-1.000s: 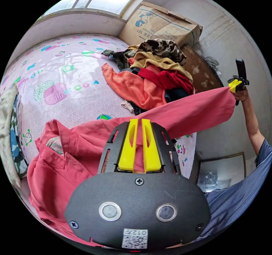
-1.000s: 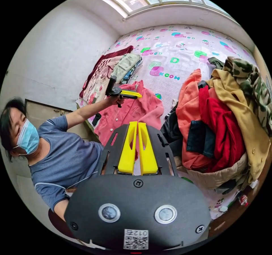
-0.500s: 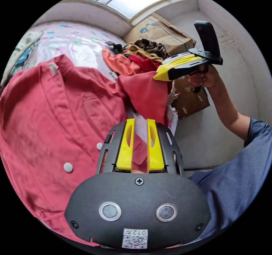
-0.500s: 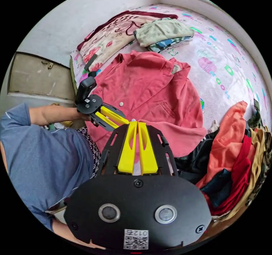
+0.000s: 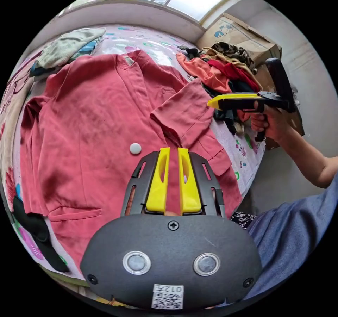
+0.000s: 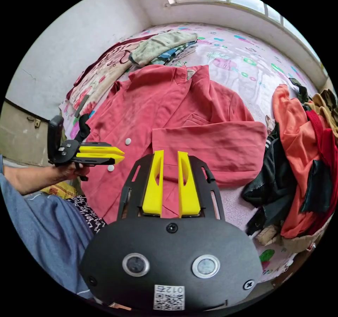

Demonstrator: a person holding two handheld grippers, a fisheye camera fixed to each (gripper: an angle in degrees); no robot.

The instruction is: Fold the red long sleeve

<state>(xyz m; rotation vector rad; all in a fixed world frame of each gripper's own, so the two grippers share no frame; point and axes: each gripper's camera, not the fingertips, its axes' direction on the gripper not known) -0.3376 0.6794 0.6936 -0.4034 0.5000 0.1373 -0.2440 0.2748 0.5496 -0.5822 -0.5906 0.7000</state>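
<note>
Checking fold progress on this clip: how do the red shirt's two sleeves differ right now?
The right sleeve lies folded across the red shirt front, cuff near the buttons; the left sleeve hangs down along the shirt's side. The right sleeve is flat, the left sleeve bunched. Neither is held by a gripper.

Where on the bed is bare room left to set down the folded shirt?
Bare sheet lies beyond the red shirt, between the folded towels and the clothes pile. The pile's side is crowded; blankets fill the wall side.
</note>
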